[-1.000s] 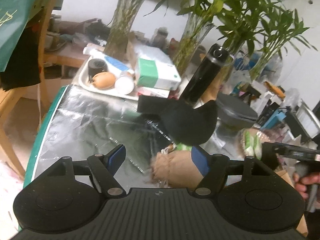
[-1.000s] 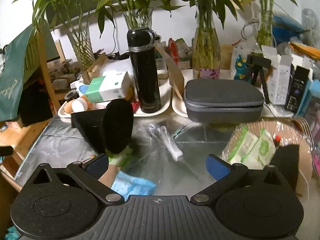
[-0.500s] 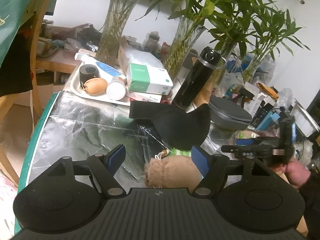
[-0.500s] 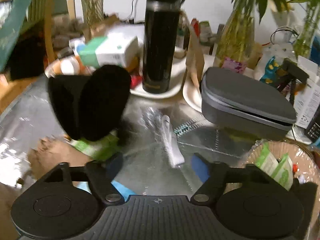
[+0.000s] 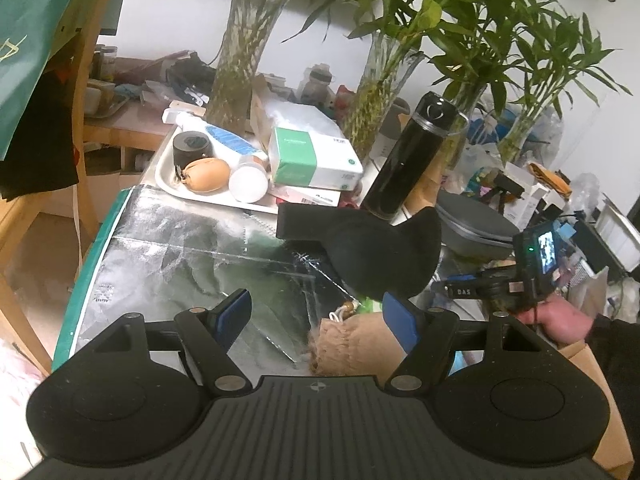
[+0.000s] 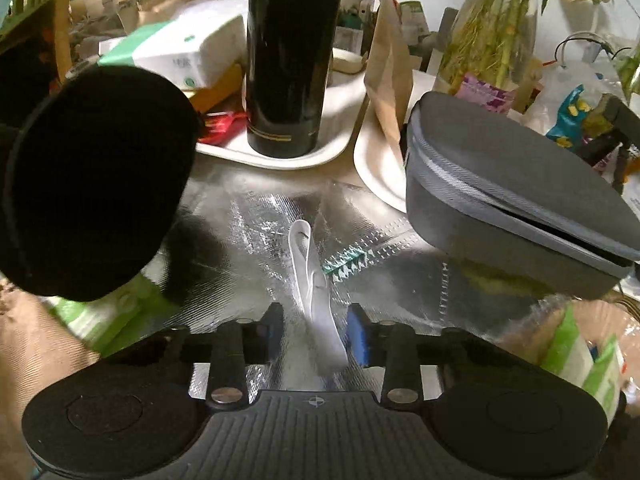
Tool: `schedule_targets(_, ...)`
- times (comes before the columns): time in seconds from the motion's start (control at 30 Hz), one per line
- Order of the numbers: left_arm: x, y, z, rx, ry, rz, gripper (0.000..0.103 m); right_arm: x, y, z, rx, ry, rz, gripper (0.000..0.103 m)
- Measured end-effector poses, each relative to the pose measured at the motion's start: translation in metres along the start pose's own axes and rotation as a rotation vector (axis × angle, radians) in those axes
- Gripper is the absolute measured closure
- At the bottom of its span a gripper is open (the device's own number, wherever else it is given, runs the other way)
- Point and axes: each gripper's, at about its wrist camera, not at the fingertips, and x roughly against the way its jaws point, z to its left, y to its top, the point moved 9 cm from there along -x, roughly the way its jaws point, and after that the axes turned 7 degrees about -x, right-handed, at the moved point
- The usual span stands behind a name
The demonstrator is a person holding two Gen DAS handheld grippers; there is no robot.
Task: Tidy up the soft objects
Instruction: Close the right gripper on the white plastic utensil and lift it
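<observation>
Probably a home: cluttered table [image 5: 168, 264], bamboo vases [image 5: 236, 60], thermos [image 5: 408, 160]

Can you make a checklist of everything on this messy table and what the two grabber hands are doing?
Surface: table under a shiny foil sheet, crinkled.
Job's things: white strap lying on the foil; black cap propped over a green pack; burlap pouch beside it.
Clutter: black flask on a white tray; grey case; green box; brown pouch.
Grippers: left gripper open above the burlap pouch, holding nothing; right gripper low on the foil, fingers either side of the strap, a gap showing.
Cables: a wire loop at the far right.
Surroundings: bamboo in glass vases; wooden chair.
</observation>
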Motion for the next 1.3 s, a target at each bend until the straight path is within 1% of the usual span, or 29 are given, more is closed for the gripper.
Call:
schedule_targets(0.07,-0.001,-0.001,0.002,0.003,0.005,0.002,0.031,-0.002,0.004,0.0,-0.013,-0.001,0.0,0.07)
schedule_targets(0.13,-0.001,-0.002,0.005,0.013,0.01,0.007,0.031,-0.003,0.005,0.001,-0.043,0.016,0.014,0.085)
schedule_targets(0.23,-0.001,-0.001,0.008,0.029,0.009,0.008,0.031,-0.004,0.006,0.002,-0.06,0.019,0.041,0.092)
schedule_targets(0.33,0.001,-0.001,0.01,0.039,0.013,0.007,0.031,0.004,0.007,0.001,-0.099,0.047,0.059,0.098)
schedule_targets(0.5,0.002,0.0,0.011,0.04,0.015,0.002,0.031,0.01,0.007,-0.004,-0.243,0.127,0.136,0.098)
schedule_targets(0.57,0.001,-0.001,0.011,0.037,0.018,0.004,0.031,0.006,0.002,-0.007,-0.24,0.098,0.147,0.097)
schedule_targets(0.63,0.0,-0.002,0.011,0.034,0.022,0.01,0.031,0.002,-0.002,-0.006,-0.228,0.102,0.145,0.095)
schedule_targets(0.73,-0.001,-0.002,0.012,0.033,0.023,0.015,0.031,0.003,-0.003,0.001,-0.156,0.079,0.127,0.094)
schedule_targets(0.83,-0.001,-0.002,0.011,0.034,0.015,0.015,0.031,0.003,-0.002,0.005,-0.12,0.053,0.113,0.094)
schedule_targets(0.93,-0.002,-0.003,0.009,0.028,0.014,0.018,0.031,0.003,-0.001,0.001,-0.161,0.057,0.115,0.094)
schedule_targets(1.07,-0.002,-0.003,0.01,0.031,0.015,0.017,0.031,0.004,0.004,-0.01,-0.287,0.117,0.129,0.094)
schedule_targets(1.1,-0.002,-0.003,0.011,0.034,0.015,0.016,0.031,0.004,0.004,-0.011,-0.303,0.123,0.131,0.094)
schedule_targets(1.2,-0.003,-0.003,0.011,0.032,0.017,0.02,0.031,-0.001,0.001,-0.013,-0.285,0.097,0.138,0.094)
schedule_targets(1.3,-0.003,-0.004,0.011,0.031,0.02,0.025,0.031,-0.003,0.001,-0.011,-0.25,0.087,0.122,0.094)
